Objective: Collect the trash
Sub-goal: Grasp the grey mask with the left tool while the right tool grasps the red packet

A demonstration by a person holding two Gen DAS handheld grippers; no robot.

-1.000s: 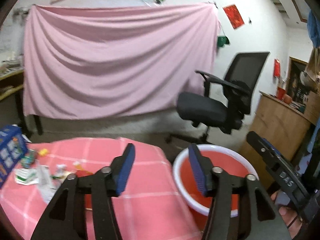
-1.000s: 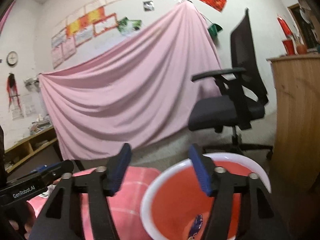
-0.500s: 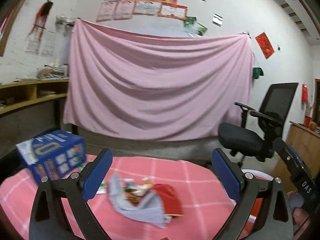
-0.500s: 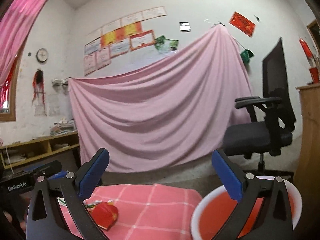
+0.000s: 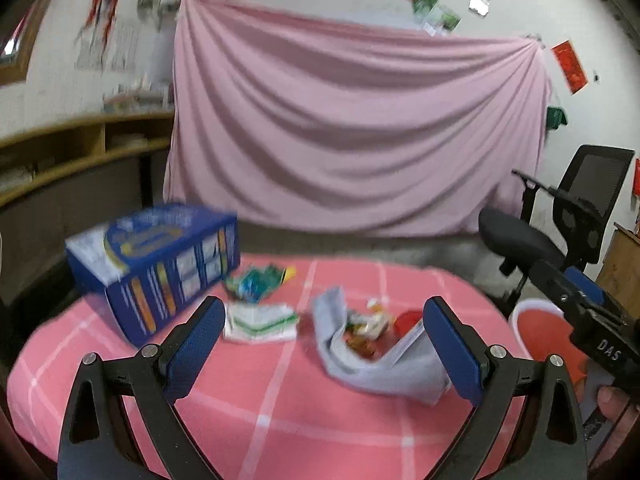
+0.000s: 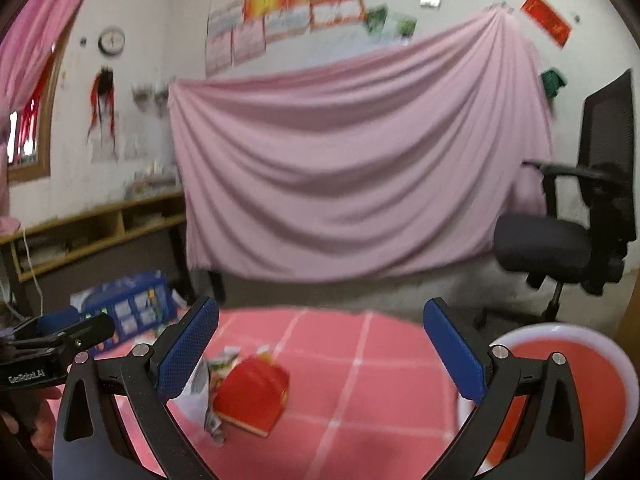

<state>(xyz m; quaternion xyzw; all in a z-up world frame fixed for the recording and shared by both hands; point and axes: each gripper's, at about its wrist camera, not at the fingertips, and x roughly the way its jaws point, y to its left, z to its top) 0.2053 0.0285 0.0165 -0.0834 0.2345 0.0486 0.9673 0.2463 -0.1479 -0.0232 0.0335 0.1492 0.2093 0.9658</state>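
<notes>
Even, soft indoor light, no hard shadows or glare. Both views motion-blurred, worst on wall posters (image 6: pixel 288 16) and blue box (image 5: pixel 160 264). Strong fisheye bending, dark vignette at corners.

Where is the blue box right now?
In the left wrist view, the blue box stands at the table's far left, beside the green wrappers.

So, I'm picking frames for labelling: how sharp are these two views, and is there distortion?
Left wrist view: motion-blurred, the blue box smeared, the left gripper sharp. Right wrist view: also blurred, the red carton soft. Both: fisheye bending, dark corners.
</notes>
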